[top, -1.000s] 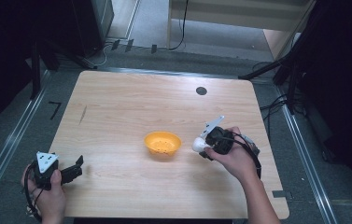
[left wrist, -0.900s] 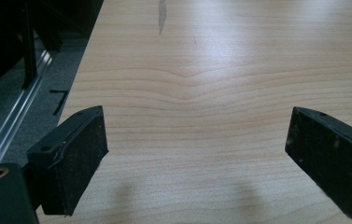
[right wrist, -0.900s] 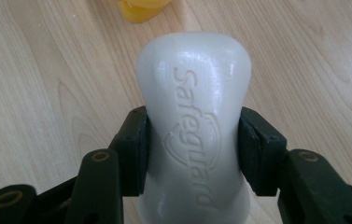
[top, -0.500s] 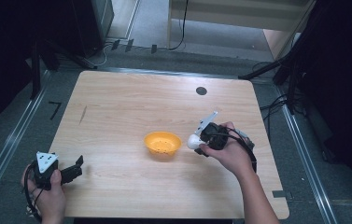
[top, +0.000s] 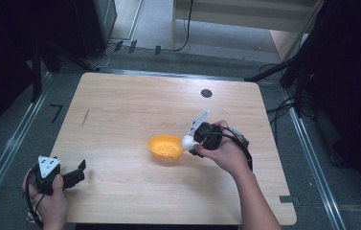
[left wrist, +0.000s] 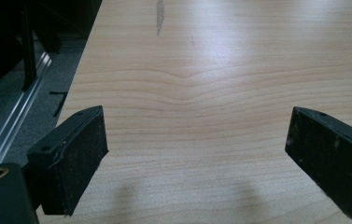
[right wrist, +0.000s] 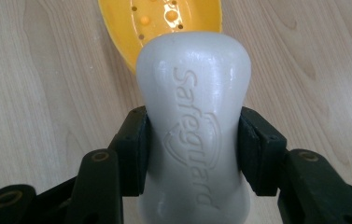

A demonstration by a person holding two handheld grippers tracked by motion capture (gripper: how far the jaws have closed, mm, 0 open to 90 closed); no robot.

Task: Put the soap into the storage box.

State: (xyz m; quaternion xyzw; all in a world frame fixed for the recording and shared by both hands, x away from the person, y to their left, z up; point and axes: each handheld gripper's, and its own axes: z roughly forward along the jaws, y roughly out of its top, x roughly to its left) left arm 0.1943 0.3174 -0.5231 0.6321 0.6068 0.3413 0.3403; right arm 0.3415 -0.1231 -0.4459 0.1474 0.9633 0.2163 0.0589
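Your right claw [right wrist: 190,154] was clamped on a white bar of soap [right wrist: 193,121], one black pad pressed flat against each long side of the bar, about midway along it. The soap carried the embossed word "Safeguard" (clear in the right gripper view, running along the bar away from the camera). Its far, rounded end stuck out past the pads and sat in front of the near rim of an orange bowl [right wrist: 162,23], which had small holes in its bottom like a strainer. Whether the soap touched that rim, I could not tell.

In the high view, you held the right claw [top: 187,142] just to the right of the bowl [top: 165,147], with the white soap [top: 186,141] at the bowl's right edge. The bowl stood on the wooden bench [top: 135,110], roughly at its middle and a little toward your side.

Your left claw [left wrist: 197,154] stood wide open with nothing between its pads, only bare wood grain beneath. In the high view that left claw [top: 75,175] was in your left hand [top: 49,201] at the near left corner of the bench, well apart from the bowl and the soap.

A small dark round mark [top: 206,93] lay on the bench toward its far edge.
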